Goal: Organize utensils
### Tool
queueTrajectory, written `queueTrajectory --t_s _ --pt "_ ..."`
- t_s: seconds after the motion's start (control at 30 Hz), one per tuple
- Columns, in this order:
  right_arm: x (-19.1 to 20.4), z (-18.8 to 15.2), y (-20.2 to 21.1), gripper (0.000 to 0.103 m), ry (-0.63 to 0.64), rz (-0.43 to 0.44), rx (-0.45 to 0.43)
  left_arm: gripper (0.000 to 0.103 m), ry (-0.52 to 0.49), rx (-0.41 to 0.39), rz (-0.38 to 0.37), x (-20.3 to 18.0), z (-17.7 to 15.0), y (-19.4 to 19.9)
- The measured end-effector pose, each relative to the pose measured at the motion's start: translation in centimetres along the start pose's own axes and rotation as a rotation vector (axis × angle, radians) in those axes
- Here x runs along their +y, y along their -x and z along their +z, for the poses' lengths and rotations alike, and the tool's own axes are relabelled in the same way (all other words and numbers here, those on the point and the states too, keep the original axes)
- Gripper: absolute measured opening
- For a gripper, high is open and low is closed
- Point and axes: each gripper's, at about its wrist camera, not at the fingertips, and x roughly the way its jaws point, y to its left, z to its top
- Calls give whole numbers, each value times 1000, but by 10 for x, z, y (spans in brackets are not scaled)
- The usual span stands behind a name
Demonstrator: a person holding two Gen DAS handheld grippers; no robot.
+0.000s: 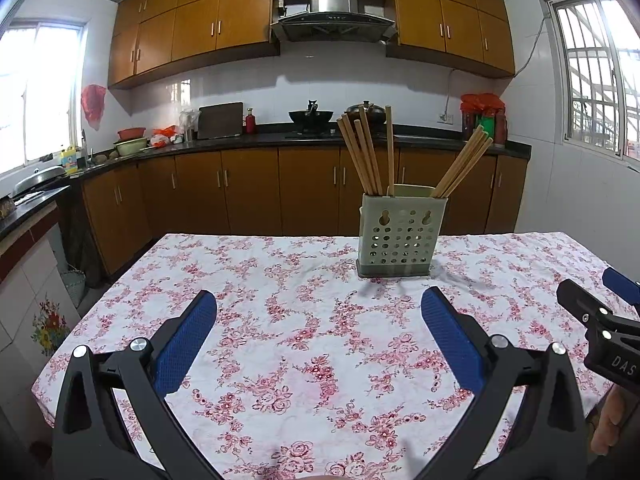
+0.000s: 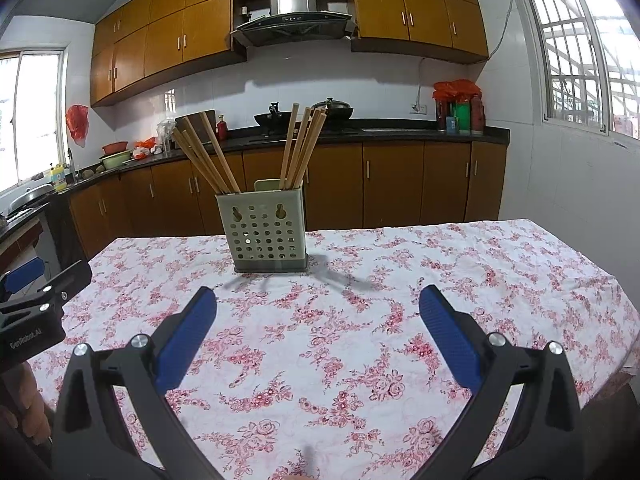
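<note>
A pale green perforated utensil holder (image 1: 400, 236) (image 2: 266, 232) stands upright on the floral tablecloth (image 1: 304, 340) (image 2: 360, 320). Several wooden chopsticks (image 1: 366, 152) (image 2: 208, 156) lean out of it in two bunches, left and right (image 1: 464, 168) (image 2: 302, 148). My left gripper (image 1: 318, 312) is open and empty, well short of the holder. My right gripper (image 2: 318, 312) is open and empty too, nearer than the holder and to its right. Each gripper shows at the edge of the other's view: the right one (image 1: 600, 320), the left one (image 2: 36, 312).
The table edges run at the left (image 1: 80, 320) and right (image 2: 624, 320). Behind the table are brown kitchen cabinets (image 1: 248, 192), a black counter with a wok (image 1: 311, 116), and windows on both sides.
</note>
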Motion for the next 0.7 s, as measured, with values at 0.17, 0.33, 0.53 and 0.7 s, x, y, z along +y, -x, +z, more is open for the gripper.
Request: queueTrajectory --t_s 0.17,0.33,0.53,0.7 --pt "-1 0 0 99 -1 0 1 101 -1 1 0 -1 0 0" --pt "0 0 0 99 0 0 0 101 0 1 -1 -1 0 0" --pt "0 -1 -1 99 -1 -1 2 101 0 1 -1 -1 0 0" --pt "0 -1 -1 99 -2 -1 2 101 1 3 -1 -1 0 0"
